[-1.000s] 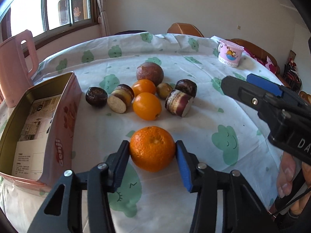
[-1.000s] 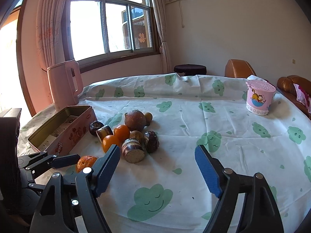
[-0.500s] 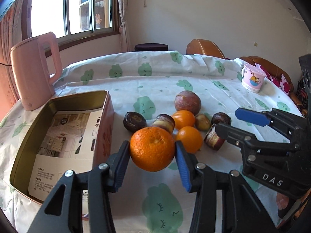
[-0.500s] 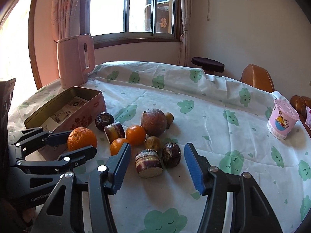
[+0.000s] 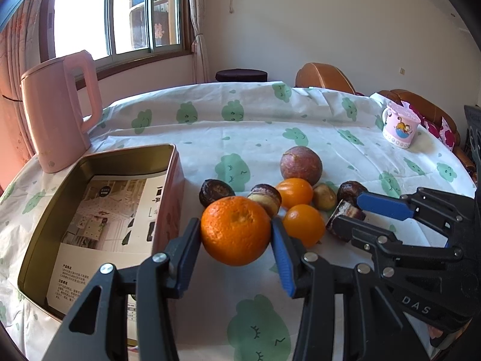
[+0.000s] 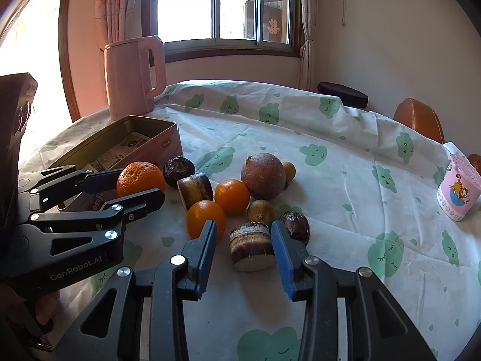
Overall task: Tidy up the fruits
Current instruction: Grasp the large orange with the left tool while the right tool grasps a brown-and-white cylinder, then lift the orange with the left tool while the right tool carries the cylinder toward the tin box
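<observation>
- The big orange (image 5: 236, 230) is held tight between the two pads of the left tool (image 5: 236, 240). It is lifted off the desk (image 5: 255, 132).
- In the right wrist view, the same orange is seen in the left tool just beside the near end of the open tin box (image 6: 120, 141).
- The jaws of the right tool (image 6: 244, 248) have just been closing. A cut brown piece (image 6: 252, 246) is seen between them, lying on the desk.
- The right pad looks pressed against the piece. A small gap is seen at the left pad, so a full grip is not shown.
- Just past the right tool, a small dark round fruit (image 6: 296, 225) and a small brown fruit (image 6: 261, 212) are found.
- Two small oranges (image 6: 231, 195) lie close together near the middle of the pile. One of them is just beside the left pad of the right tool.
- Another cut brown piece (image 6: 195, 188) and a dark round fruit (image 6: 179, 171) lie nearer the box.
- A big brown round fruit (image 6: 263, 176) sits at the back of the pile, with a tiny yellow-brown one (image 6: 288, 170) touching it.
- Printed paper is seen at the bottom of the tin box.
- A pink kettle (image 5: 58, 114) stands behind the box.
- A pink cup (image 5: 399, 128) with a cartoon on it stands well apart, at the far right of the desk.
- The desk is covered by a white cloth with green clouds.
</observation>
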The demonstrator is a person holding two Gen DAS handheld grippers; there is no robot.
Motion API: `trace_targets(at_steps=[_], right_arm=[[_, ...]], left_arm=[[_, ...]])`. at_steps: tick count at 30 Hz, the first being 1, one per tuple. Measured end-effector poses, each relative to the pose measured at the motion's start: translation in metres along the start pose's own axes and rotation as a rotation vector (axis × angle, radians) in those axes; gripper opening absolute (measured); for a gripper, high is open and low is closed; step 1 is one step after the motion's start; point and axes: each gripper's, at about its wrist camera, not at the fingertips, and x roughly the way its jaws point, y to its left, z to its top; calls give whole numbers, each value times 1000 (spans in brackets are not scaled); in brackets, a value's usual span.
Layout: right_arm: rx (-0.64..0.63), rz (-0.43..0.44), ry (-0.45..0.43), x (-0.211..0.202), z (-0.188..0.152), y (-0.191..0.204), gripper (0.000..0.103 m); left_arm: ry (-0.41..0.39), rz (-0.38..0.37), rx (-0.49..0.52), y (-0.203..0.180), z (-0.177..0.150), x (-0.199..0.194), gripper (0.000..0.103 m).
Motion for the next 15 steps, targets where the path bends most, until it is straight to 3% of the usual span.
trace_targets(at_steps=[7,15], right_arm=[[39,33,119,23,-1,-7,40],[26,33,94,17,-2,-4,36]], left_arm=[[7,-9,0,0,0,2,48],[-31,-16,-5,1,0,-5,48]])
